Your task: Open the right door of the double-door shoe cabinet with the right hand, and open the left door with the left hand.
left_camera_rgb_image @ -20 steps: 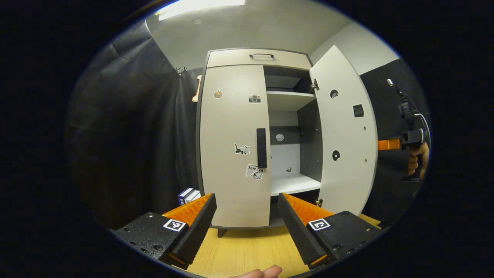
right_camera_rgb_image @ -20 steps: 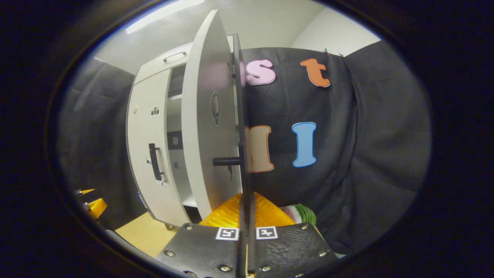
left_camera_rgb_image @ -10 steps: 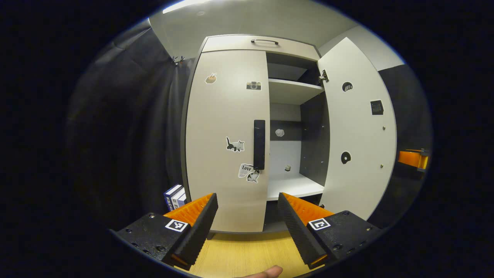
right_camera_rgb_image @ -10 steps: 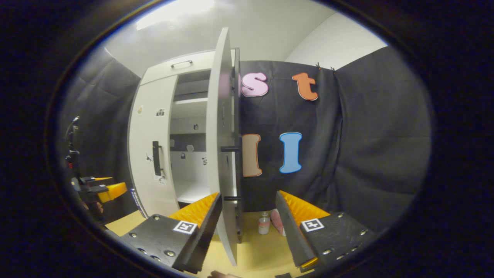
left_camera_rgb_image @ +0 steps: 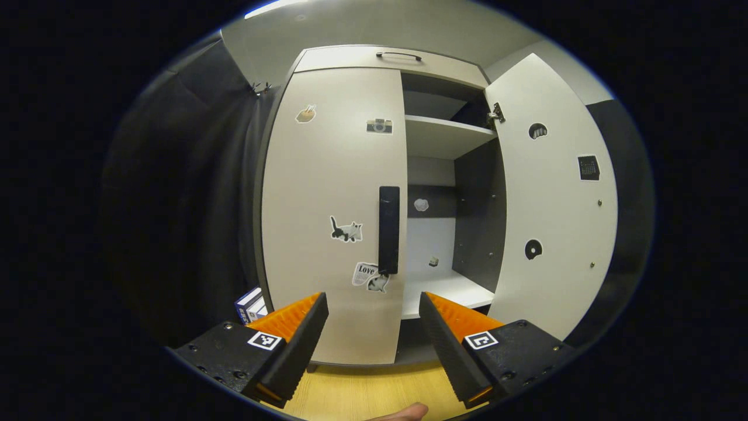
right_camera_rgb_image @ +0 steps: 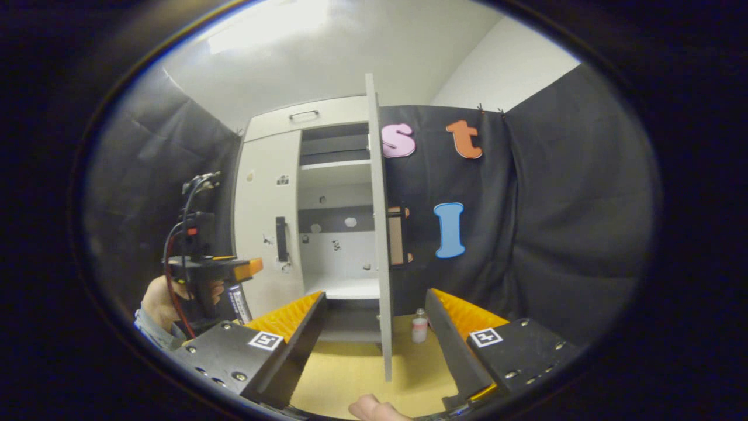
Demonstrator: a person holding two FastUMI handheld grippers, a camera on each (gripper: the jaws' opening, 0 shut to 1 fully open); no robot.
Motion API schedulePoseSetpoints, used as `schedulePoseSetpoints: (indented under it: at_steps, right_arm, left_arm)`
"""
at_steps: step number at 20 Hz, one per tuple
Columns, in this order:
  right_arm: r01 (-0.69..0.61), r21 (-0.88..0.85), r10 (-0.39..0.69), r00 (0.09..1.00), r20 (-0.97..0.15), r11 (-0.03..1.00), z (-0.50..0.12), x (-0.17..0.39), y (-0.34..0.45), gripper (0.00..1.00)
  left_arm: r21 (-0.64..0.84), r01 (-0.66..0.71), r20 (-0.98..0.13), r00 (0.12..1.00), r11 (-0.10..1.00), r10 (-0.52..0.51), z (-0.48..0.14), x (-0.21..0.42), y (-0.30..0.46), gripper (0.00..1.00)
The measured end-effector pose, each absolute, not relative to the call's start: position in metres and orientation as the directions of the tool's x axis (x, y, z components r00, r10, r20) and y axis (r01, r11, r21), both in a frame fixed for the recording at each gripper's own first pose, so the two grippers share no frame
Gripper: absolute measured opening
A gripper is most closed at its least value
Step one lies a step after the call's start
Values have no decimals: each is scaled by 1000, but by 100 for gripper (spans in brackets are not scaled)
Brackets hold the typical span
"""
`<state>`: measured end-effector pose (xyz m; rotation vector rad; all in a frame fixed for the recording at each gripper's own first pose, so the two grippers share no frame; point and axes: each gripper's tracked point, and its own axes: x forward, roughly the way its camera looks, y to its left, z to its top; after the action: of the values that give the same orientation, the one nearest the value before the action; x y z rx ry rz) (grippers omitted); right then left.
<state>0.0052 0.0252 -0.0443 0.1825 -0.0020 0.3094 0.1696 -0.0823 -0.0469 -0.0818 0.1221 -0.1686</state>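
Note:
The shoe cabinet (left_camera_rgb_image: pixel 350 58) stands ahead on the wooden floor. Its left door (left_camera_rgb_image: pixel 327 175) is closed, with stickers and a dark vertical handle (left_camera_rgb_image: pixel 388 230). The right door (left_camera_rgb_image: pixel 555 193) stands swung open, showing white shelves (left_camera_rgb_image: pixel 438 131) inside. My left gripper (left_camera_rgb_image: pixel 373 327) is open, a short way in front of the left door, below its handle. In the right gripper view the right door (right_camera_rgb_image: pixel 378 234) is seen edge-on, and my right gripper (right_camera_rgb_image: pixel 374 327) is open and apart from it. The left gripper (right_camera_rgb_image: pixel 234 269) appears there at the left, held by a hand (right_camera_rgb_image: pixel 155 298).
Black cloth walls hang on both sides of the cabinet. A small blue and white box (left_camera_rgb_image: pixel 250 304) sits on the floor left of the cabinet. A small bottle (right_camera_rgb_image: pixel 419 327) stands on the wooden floor (right_camera_rgb_image: pixel 356 374) behind the open door.
My right gripper has let go of the right door's handle, opened and drawn back. The right door has swung wider. My left gripper has come closer to the left door.

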Motion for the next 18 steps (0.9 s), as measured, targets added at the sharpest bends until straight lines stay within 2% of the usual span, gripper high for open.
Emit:
schedulePoseSetpoints:
  at_steps: [3,6,9,11,15,18]
  right_arm:
    - [-296,210,292,955,49,932,-54,-20,34,98]
    - [-303,236,295,953,72,923,-63,-39,45,100]
    - [-289,236,275,957,93,928,-68,-46,44,98]
    - [-284,243,265,958,108,927,-70,-48,45,100]
    - [-253,302,240,967,82,919,-88,-39,38,97]
    - [-271,343,257,962,88,899,-92,-39,37,100]
  left_arm:
    - [-63,159,-79,983,985,-164,-30,191,-86,98]
    - [-42,119,-45,992,992,-121,-17,217,-86,97]
    - [-55,130,-52,990,990,-133,-21,243,-95,96]
    - [-59,142,-50,988,988,-145,-24,260,-101,96]
    - [-49,147,-24,989,988,-148,-26,281,-103,89]
    - [-71,151,9,989,986,-151,-22,294,-107,84]
